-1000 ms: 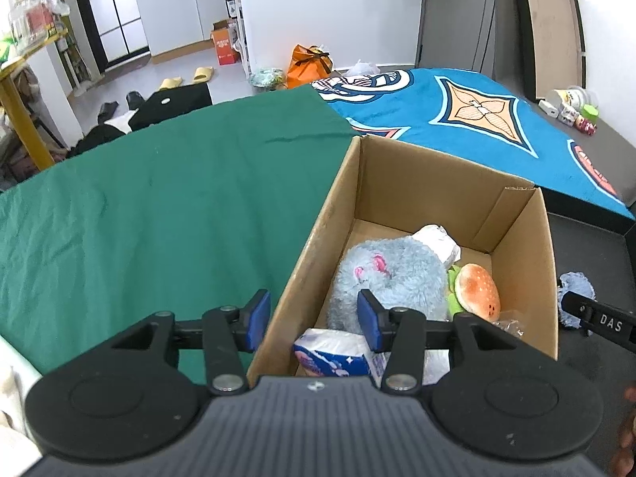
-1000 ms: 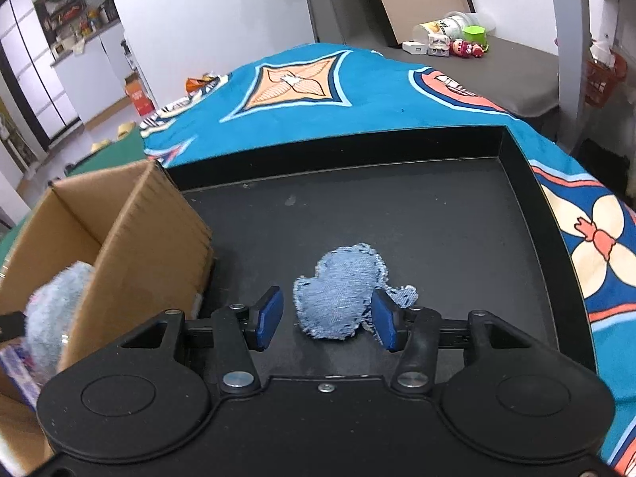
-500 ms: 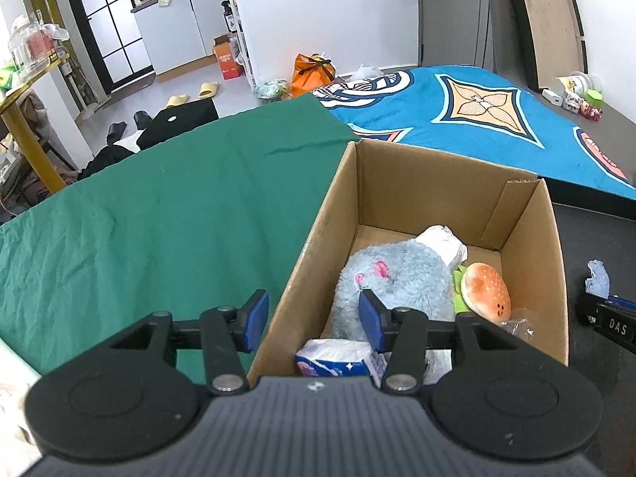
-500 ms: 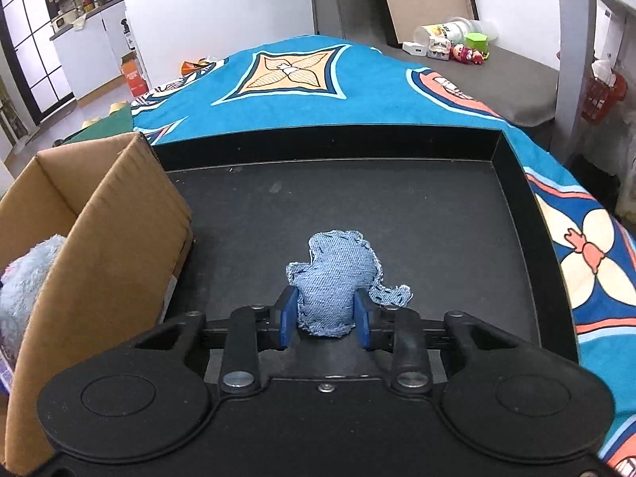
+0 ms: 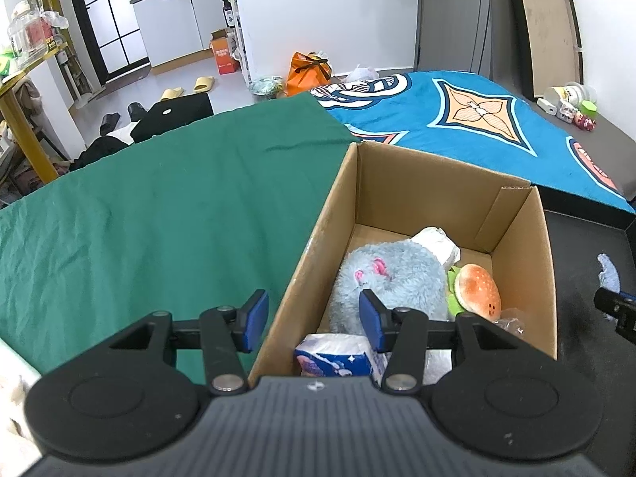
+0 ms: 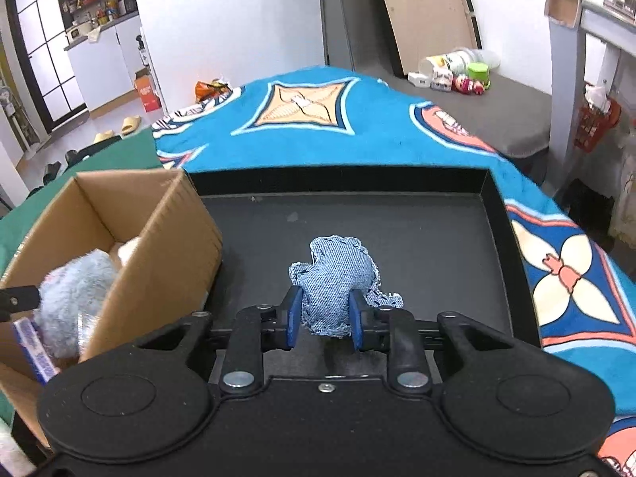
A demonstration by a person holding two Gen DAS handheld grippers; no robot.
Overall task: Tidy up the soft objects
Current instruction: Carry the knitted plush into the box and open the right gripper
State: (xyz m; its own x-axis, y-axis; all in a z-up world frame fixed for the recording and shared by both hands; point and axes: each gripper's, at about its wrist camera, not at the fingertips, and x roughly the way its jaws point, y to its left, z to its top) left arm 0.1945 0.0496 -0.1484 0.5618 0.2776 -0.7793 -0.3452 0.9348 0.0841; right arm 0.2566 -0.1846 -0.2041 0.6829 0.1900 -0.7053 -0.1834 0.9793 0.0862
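A blue denim soft toy (image 6: 336, 278) is pinched between the blue pads of my right gripper (image 6: 324, 318). Its jaws are still closing on it, just above the black tray (image 6: 417, 230). In the left wrist view the toy (image 5: 608, 272) and that gripper's tip show at the right edge. The cardboard box (image 5: 516, 246) holds a grey-blue plush (image 5: 397, 274), a burger plush (image 5: 475, 292), a white bundle and a tissue pack (image 5: 338, 357). My left gripper (image 5: 313, 320) stands open astride the box's left wall, one finger outside and one inside.
The box (image 6: 175, 238) stands against the tray's left side, on a green cloth (image 5: 159, 218). A blue patterned blanket (image 6: 377, 127) lies behind and to the right of the tray. Small toys and bottles (image 6: 457, 71) sit on a grey surface far back.
My right gripper's jaws came together on the denim toy and raised it slightly off the tray. The left gripper kept its place over the box wall.
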